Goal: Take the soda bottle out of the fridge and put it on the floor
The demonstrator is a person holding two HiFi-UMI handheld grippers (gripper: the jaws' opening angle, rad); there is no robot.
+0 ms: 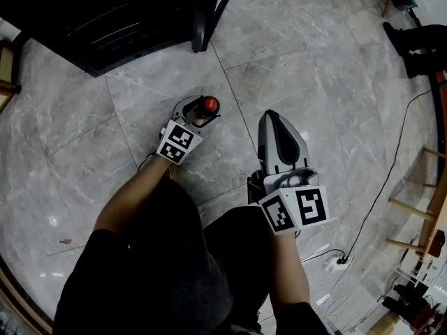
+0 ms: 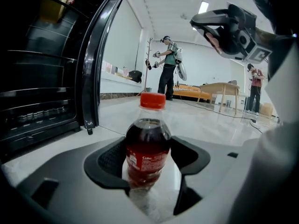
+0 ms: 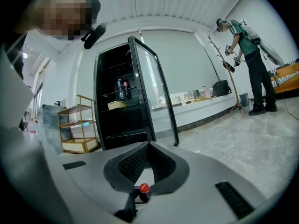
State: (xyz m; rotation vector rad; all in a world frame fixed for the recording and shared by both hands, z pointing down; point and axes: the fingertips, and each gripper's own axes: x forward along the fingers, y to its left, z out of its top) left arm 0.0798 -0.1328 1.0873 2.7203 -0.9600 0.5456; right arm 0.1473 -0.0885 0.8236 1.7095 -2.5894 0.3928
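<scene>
The soda bottle (image 1: 208,107) has a red cap and dark drink and stands upright between the jaws of my left gripper (image 1: 201,114), low over the grey marble floor. In the left gripper view both pads press the bottle (image 2: 147,148) at its label, so the left gripper (image 2: 148,158) is shut on it. I cannot tell whether its base touches the floor. My right gripper (image 1: 274,119) hangs to the right, shut and holding nothing. The right gripper view shows its jaw tips (image 3: 147,146) meeting, with the bottle (image 3: 144,192) beyond them.
The black fridge (image 1: 105,19) stands at the far left with its glass door (image 1: 213,12) swung open towards me. A cable (image 1: 391,173) and power strip (image 1: 339,260) lie at the right by wooden furniture legs (image 1: 419,208). Another person (image 2: 167,66) stands far off.
</scene>
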